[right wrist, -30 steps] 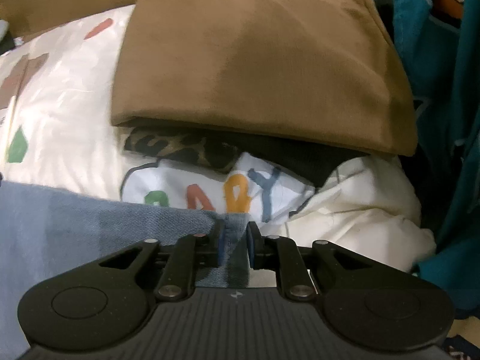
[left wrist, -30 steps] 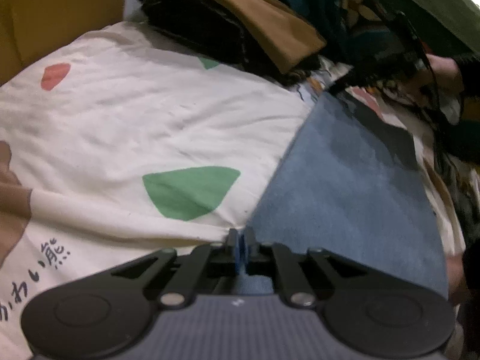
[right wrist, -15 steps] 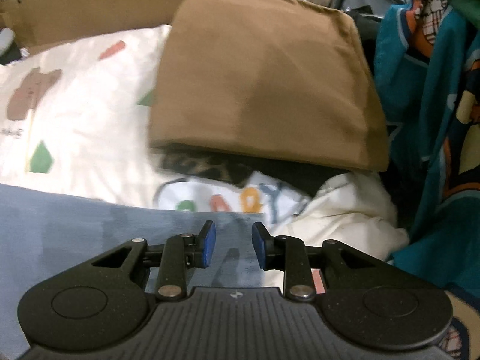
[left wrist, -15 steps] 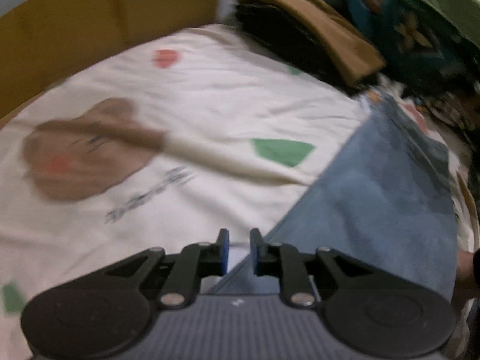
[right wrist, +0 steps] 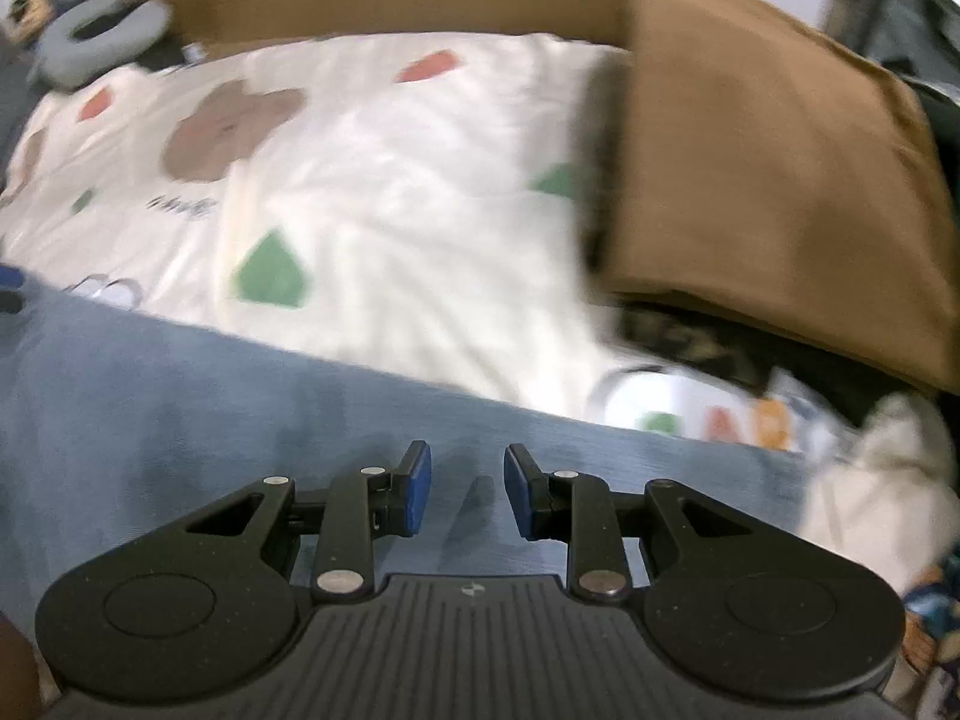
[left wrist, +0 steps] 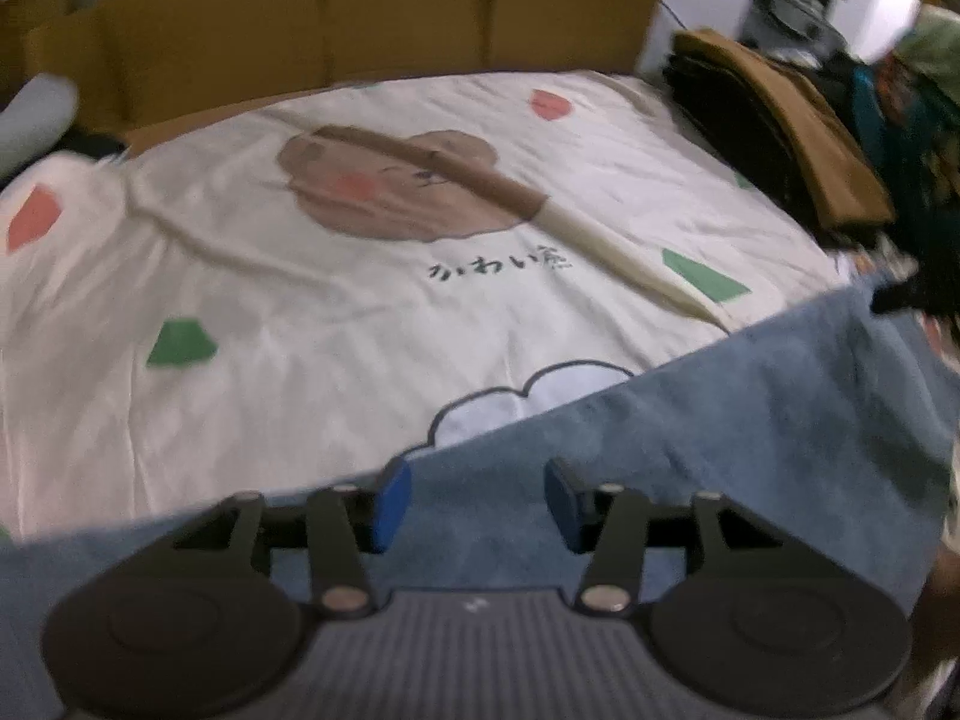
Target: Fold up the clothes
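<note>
Clearly the blue denim garment (left wrist: 750,438), spread flat on the bed over the cartoon sheet (left wrist: 300,312), is soft but weighty, best pinched at its far edge; left gripper (left wrist: 477,504) fingers are opening, right gripper (right wrist: 461,489) fingers part-open, both empty.

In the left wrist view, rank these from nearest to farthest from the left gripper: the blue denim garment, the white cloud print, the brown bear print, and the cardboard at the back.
From the left gripper:
1. Blue denim garment, right under the opening jaws, nothing clamped.
2. White cloud print, just beyond the denim's edge.
3. Brown bear print, mid-sheet, left of centre.
4. Cardboard, behind the bed.
</note>
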